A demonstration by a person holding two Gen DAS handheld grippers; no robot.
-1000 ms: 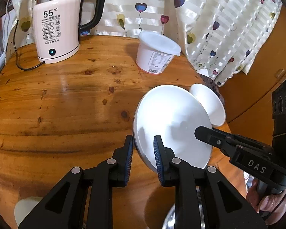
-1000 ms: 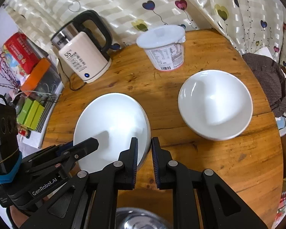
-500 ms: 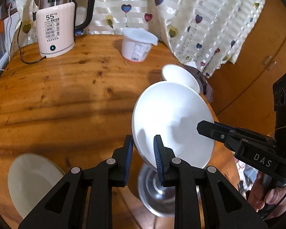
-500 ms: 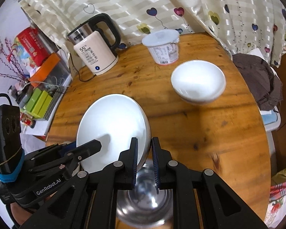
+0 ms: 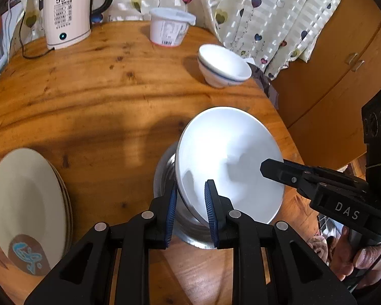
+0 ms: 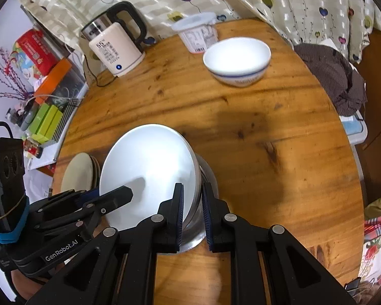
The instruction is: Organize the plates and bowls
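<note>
The large white bowl is held tilted directly above the steel bowl, its open face turned toward the cameras and its lower rim nearest the steel bowl. The left gripper is closed to a narrow gap on the bowl's near-left rim, one pad inside the wall and one outside. The right gripper is clamped on the opposite rim in the same manner, its gap narrower. Each gripper grasps one side, so neither hand is nearer; the bowl hangs between them.

The controlling relation is vertical: the steel bowl sits on the table straight beneath the held bowl, partly hidden by it. Nesting likely requires levelling the bowl, then lowering it.

Left of the steel bowl lies a stack of beige plates. Beyond it, near the far table edge, stands a blue-banded bowl; farther back are a plastic tub and a kettle.
</note>
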